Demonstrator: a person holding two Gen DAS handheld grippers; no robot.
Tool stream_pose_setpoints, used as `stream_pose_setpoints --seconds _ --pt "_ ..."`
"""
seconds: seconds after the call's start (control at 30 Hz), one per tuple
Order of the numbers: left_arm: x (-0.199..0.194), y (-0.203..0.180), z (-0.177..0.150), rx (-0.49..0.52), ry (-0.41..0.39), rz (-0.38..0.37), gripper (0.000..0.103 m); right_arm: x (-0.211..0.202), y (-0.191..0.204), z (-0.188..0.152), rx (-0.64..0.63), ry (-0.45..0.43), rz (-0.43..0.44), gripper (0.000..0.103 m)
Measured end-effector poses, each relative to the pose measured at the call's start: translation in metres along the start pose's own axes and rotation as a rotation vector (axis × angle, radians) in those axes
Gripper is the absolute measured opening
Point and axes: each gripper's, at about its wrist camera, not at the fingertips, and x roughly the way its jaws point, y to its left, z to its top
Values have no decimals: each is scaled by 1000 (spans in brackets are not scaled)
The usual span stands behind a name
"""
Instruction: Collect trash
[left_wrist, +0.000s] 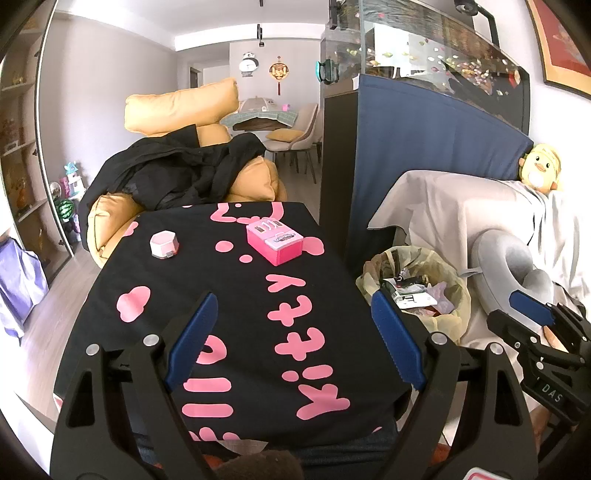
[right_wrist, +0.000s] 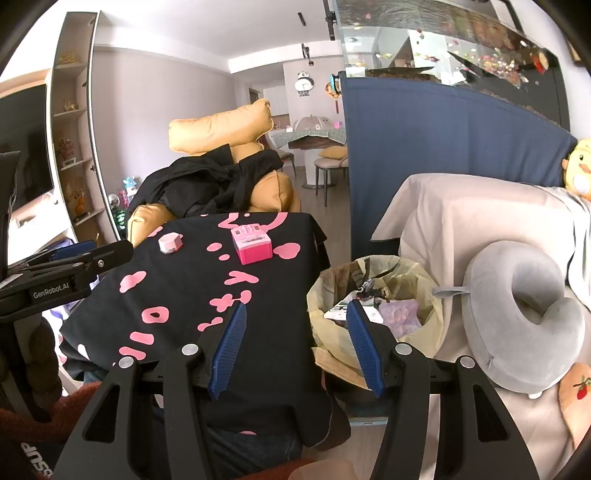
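On the black cloth (left_wrist: 229, 295) with pink lettering sit two small things: a pink box (left_wrist: 274, 239) and, to its left, a pale pink container (left_wrist: 164, 243). Right of the cloth, beside the table edge, stands one trash bin (right_wrist: 373, 295) lined with a yellowish bag and already filled with paper and wrappers. Beyond the bin lies a grey neck pillow (right_wrist: 524, 325) on a beige-covered seat, and behind the cloth a black jacket (left_wrist: 177, 173) is heaped on an orange armchair. Nothing blocks the way to the bin. Over the near end of the cloth, the left gripper (left_wrist: 295, 332) has its jaws spread wide and empty. Closer to the bin, the right gripper (right_wrist: 295, 339) is likewise spread, gripping nothing.
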Motion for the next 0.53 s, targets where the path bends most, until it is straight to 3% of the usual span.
stream_pose_setpoints --seconds 0.27,0.37,0.47,0.53 --pt "4 -3 -4 26 13 -45 81 1 3 -3 -5 4 -13 54" --pt "15 8 -2 -5 52 -41 81 12 8 -2 -22 29 -4 56" --pt "46 49 2 -98 145 -4 81 46 20 4 -75 85 30 58" --pt "74 89 1 -141 183 85 81 87 39 10 -136 156 88 58"
